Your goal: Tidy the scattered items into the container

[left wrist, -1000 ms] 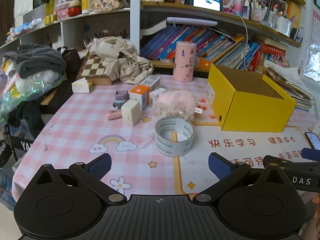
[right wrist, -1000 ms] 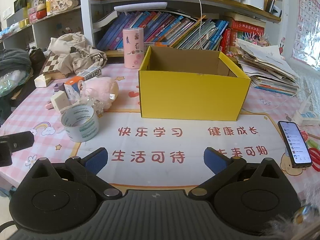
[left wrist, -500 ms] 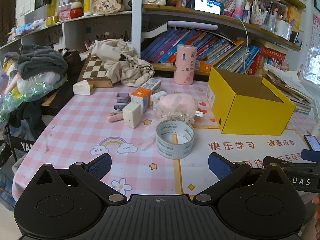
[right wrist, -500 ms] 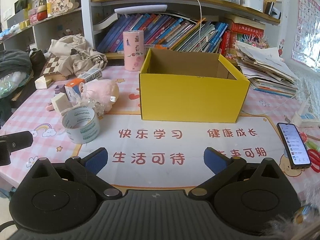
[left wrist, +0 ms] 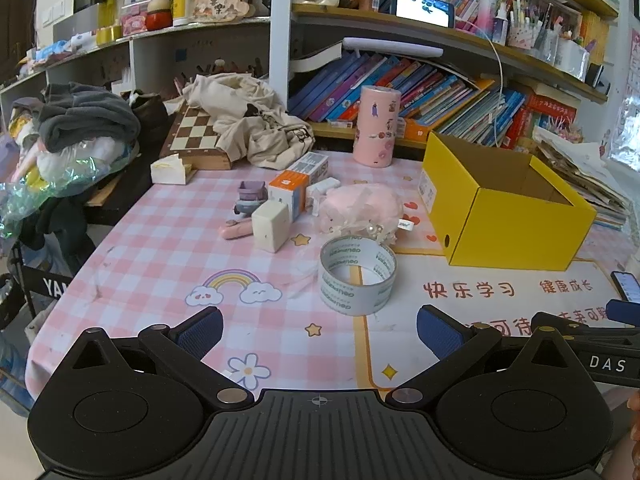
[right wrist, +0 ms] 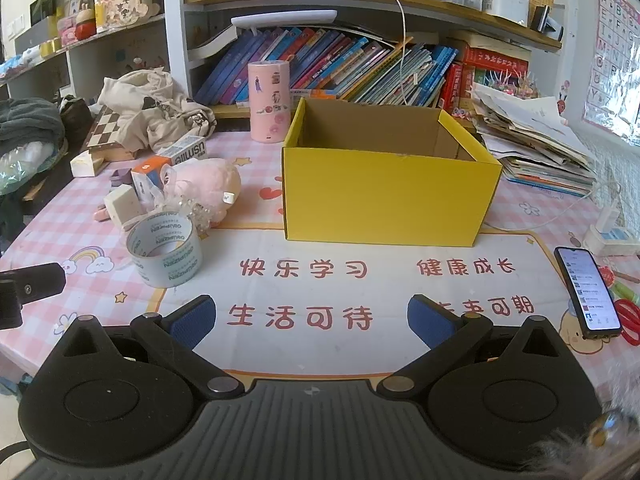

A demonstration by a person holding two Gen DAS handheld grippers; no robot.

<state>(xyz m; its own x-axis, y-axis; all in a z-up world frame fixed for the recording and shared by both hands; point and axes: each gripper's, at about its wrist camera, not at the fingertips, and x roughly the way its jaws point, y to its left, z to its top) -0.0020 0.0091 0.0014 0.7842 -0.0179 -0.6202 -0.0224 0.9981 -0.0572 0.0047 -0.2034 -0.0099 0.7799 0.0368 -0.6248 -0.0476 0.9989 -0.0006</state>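
Observation:
An open yellow cardboard box (right wrist: pixel 390 196) (left wrist: pixel 504 204) stands on the pink checked table. To its left lie a roll of clear tape (left wrist: pixel 357 275) (right wrist: pixel 165 248), a pink plush toy (left wrist: pixel 362 210) (right wrist: pixel 204 186), a cream cube (left wrist: pixel 270 226), an orange-and-white carton (left wrist: pixel 289 191), a small purple toy (left wrist: pixel 251 196) and a pink pen-like thing (left wrist: pixel 237 231). My left gripper (left wrist: pixel 319 330) is open, low over the table's near edge, short of the tape. My right gripper (right wrist: pixel 311 318) is open and empty over the white mat, in front of the box.
A phone (right wrist: pixel 586 292) lies at the right edge beside red scissors (right wrist: pixel 628 320). A pink cylinder (right wrist: pixel 269 102), a chessboard (left wrist: pixel 196 138), a heap of cloth (left wrist: pixel 252 120) and a stack of papers (right wrist: pixel 532 140) line the back. Bookshelves rise behind.
Both views have drawn back and tilted slightly, so the tape and box sit a little lower and farther. Nothing on the table has moved; both grippers remain open.

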